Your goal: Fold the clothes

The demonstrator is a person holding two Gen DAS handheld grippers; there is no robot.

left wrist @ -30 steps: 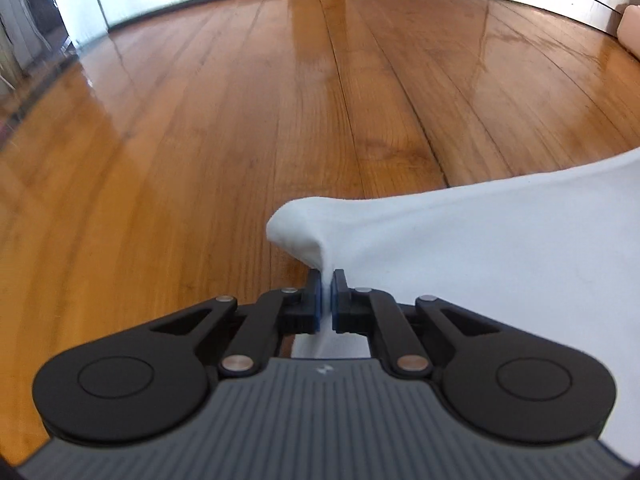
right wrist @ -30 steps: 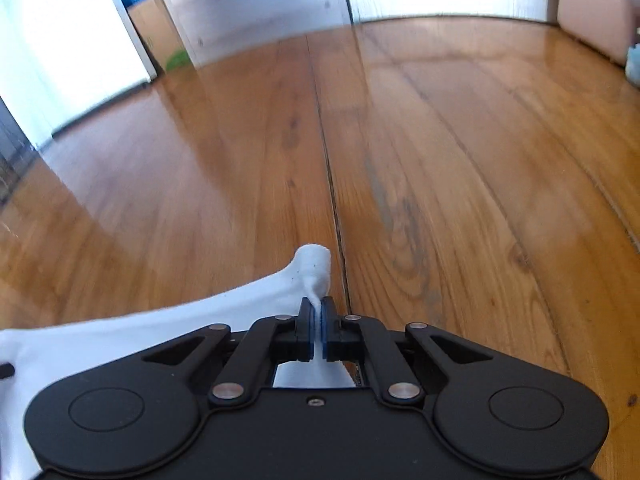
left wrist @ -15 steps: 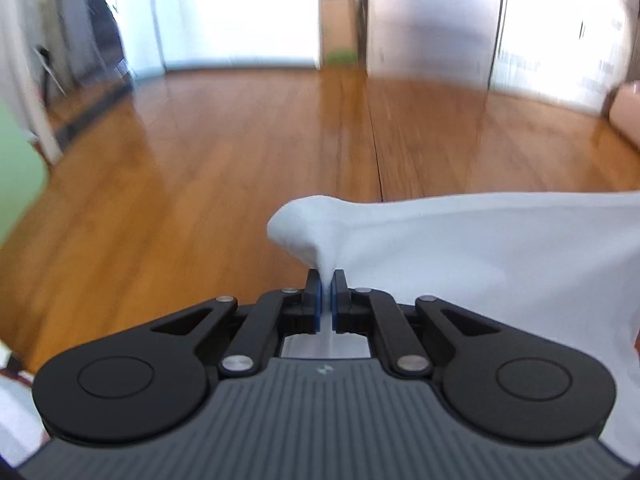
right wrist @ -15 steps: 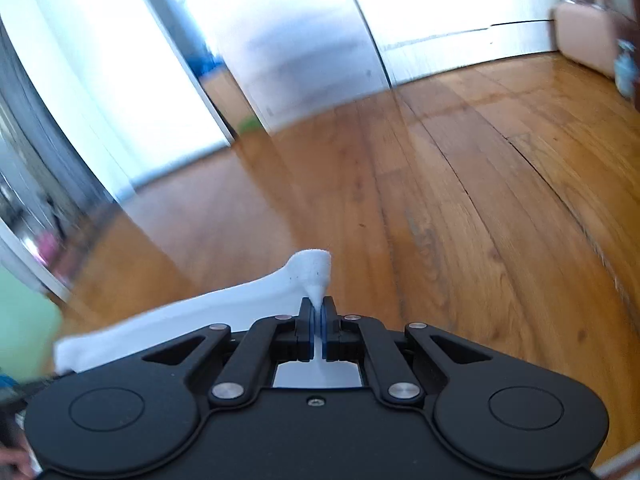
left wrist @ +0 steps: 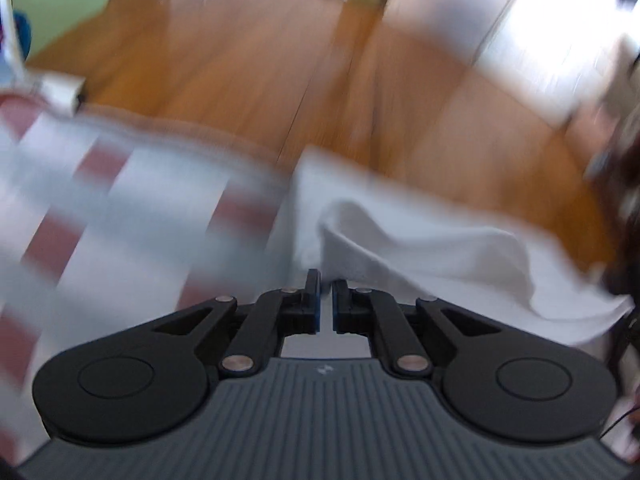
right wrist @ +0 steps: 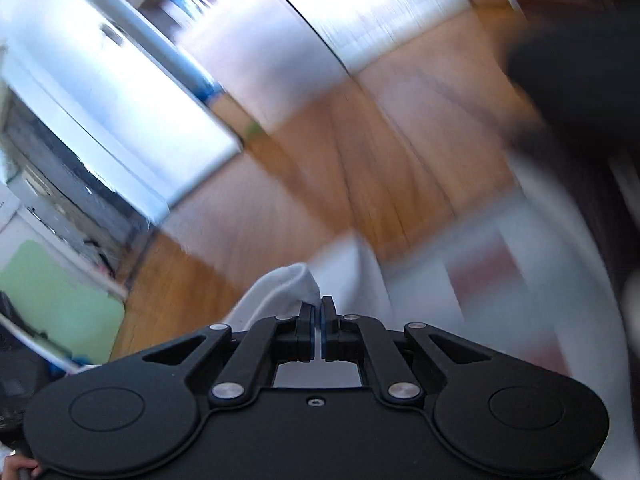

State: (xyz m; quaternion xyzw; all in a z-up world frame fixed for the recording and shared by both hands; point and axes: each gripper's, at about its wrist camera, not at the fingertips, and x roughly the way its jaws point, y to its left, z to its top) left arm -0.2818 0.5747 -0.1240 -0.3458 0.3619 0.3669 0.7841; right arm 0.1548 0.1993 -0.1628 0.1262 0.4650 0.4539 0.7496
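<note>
Left wrist view: left gripper clamps the white garment, striped cloth leftward; right gripper pinches the garment's other corner.

wood floor, striped mat on it

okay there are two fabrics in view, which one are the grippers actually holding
The plain white cloth: the left gripper and right gripper each pinch it. The red-and-white striped fabric lies beside it, ungripped.
</note>
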